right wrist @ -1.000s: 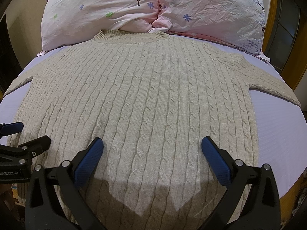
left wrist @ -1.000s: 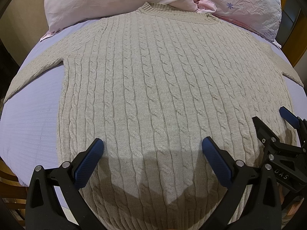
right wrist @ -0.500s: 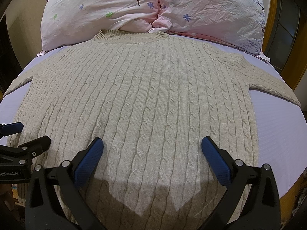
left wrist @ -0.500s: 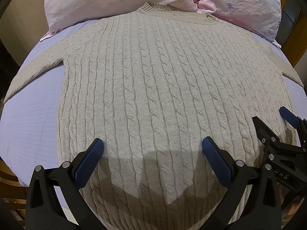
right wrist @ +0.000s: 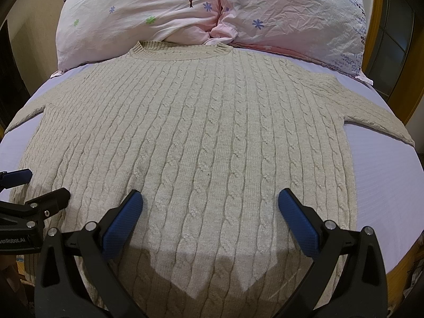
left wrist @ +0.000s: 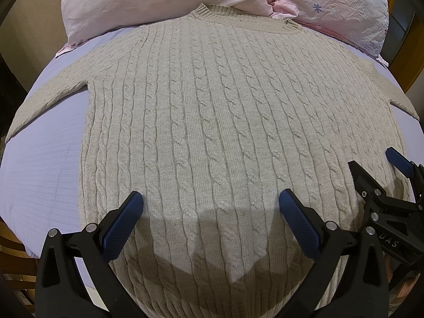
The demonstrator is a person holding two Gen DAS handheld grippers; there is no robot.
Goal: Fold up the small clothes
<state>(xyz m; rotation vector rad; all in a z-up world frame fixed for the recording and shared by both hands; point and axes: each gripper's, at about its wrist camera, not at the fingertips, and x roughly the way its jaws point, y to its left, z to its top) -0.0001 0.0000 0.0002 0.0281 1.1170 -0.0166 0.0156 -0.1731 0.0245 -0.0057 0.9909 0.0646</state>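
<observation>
The beige cable-knit sweater was found spread flat, unfolded, on the lavender bedsheet, with left gripper and right gripper both held wide apart, empty, every fold judged outstanding.

1. The left gripper is pointing forward with its two fingers spread wide apart and nothing between them.
2. Its blue pads are angling outward from the black finger arms.
3. The right gripper is pointing forward in the same pose, fingers spread wide and gripping nothing.
4. The two grippers are sitting side by side, near each other: each is showing at the edge of the other's view, the right gripper at the left view's right edge and the left gripper at the right view's left edge.
</observation>
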